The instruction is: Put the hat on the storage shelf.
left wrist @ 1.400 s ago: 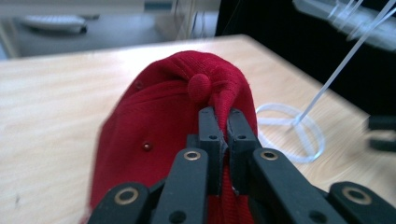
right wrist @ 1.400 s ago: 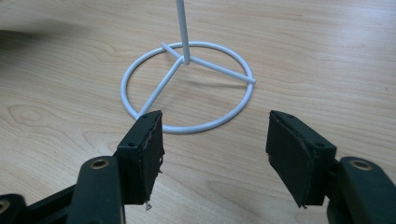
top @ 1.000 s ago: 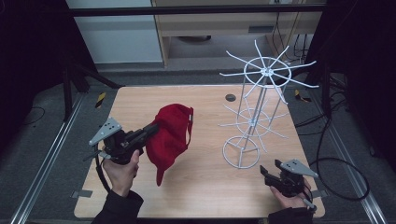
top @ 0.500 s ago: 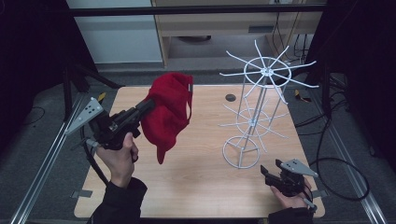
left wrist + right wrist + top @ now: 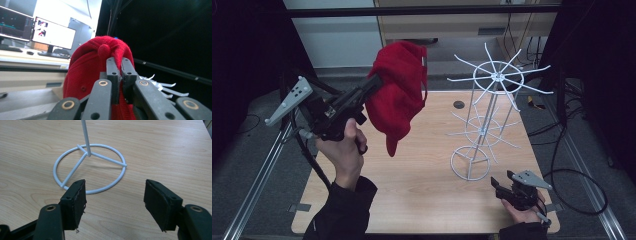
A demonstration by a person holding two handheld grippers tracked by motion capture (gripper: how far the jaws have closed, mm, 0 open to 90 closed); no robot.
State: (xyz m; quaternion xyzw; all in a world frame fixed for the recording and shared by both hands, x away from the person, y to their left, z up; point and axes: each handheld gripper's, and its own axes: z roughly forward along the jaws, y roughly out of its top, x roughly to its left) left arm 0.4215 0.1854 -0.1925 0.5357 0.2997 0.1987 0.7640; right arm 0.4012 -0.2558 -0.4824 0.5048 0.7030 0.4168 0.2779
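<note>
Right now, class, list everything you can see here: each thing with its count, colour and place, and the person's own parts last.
Cap: one, red, held in the air above the table's left half.
Wire stand: one, white, upright on the table, right of middle.
Small disc: one, dark, far part of the table.
Table: one, light wood.
Monitors: two, lit, on a desk in the background.
Left hand-held gripper: one, black, shut on the cap.
Right hand-held gripper: one, black, open, low near the stand's ring base.

red cap point(image 5: 399, 95) hangs in the air, brim pointing down.
</note>
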